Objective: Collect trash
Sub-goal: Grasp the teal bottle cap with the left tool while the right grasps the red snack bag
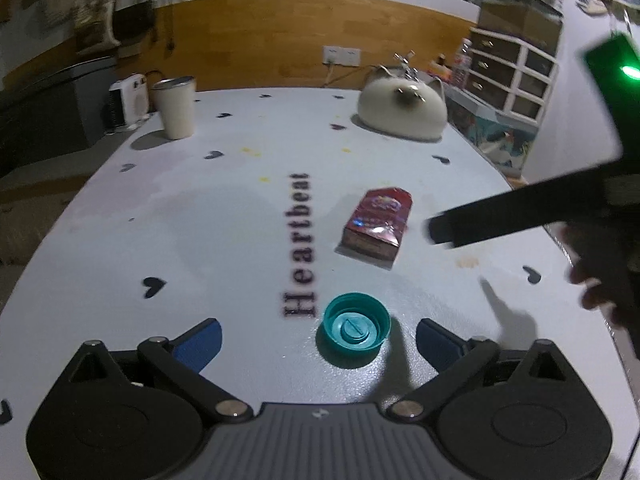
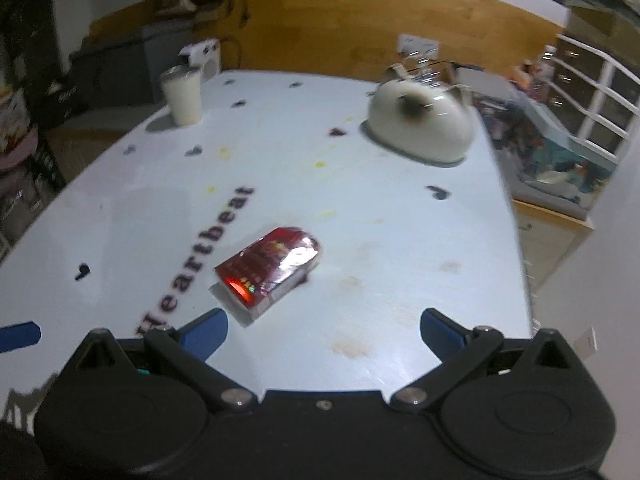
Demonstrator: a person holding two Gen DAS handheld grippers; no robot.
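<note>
A teal bottle cap (image 1: 357,323) lies open side up on the white table, between the blue pads of my left gripper (image 1: 318,338), whose jaws stand wide and do not touch it. A red shiny carton (image 1: 378,222) lies flat further out, to the right of the printed word "Heartbeat". In the right wrist view the same red carton (image 2: 269,270) lies just ahead and left of my right gripper (image 2: 324,330), which is open with nothing between its pads. The right gripper's black finger (image 1: 500,220) reaches in from the right in the left wrist view, held by a hand (image 1: 600,276).
A cream cup (image 1: 176,106) and a small white appliance (image 1: 128,102) stand at the far left of the table (image 1: 200,220). A white cat-shaped container (image 1: 402,110) sits at the far right. Drawers and clutter lie beyond the table's right edge.
</note>
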